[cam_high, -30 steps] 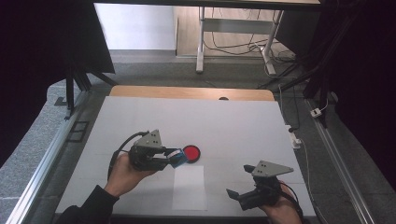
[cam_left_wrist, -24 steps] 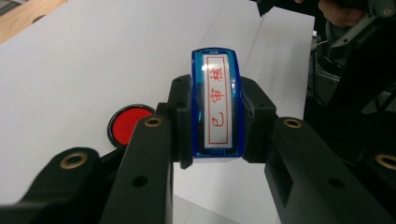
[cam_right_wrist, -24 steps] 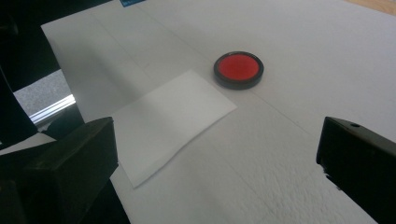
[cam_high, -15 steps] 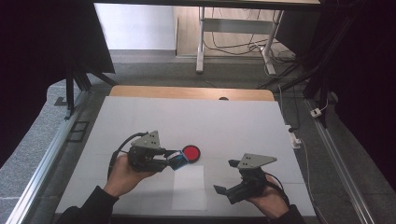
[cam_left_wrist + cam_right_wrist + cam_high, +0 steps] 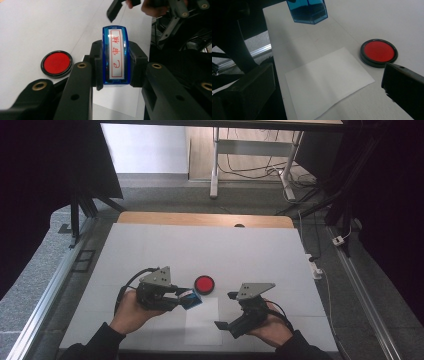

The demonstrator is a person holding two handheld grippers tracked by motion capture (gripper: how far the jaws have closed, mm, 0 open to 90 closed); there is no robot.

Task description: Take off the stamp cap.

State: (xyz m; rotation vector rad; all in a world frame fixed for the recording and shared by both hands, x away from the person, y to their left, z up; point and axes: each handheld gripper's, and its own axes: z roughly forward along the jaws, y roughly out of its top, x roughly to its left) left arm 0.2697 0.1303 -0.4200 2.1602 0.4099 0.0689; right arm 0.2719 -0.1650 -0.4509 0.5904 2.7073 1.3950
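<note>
Blue plastic, a stamp point(image 5: 115, 56) sat clamped between the 2 jaws of the left gripper point(image 5: 176, 296), held above the white table point(image 5: 150, 250) beside the sheet of paper point(image 5: 202, 320). Just past it lay the round red ink pad point(image 5: 204, 284). Farther right, the right gripper point(image 5: 226, 311) hovered near the paper's edge, jaws spread apart, holding nothing.

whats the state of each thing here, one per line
stamp: clamped between the left tongs, held above the table, red characters on its label facing the left gripper view
ink pad: lid off, red surface bare, flat on the table, untouched
sheet of paper: flat on the table, blank as far as it shows
right tongs: open, nothing between them, pointed toward the sheet of paper
</note>
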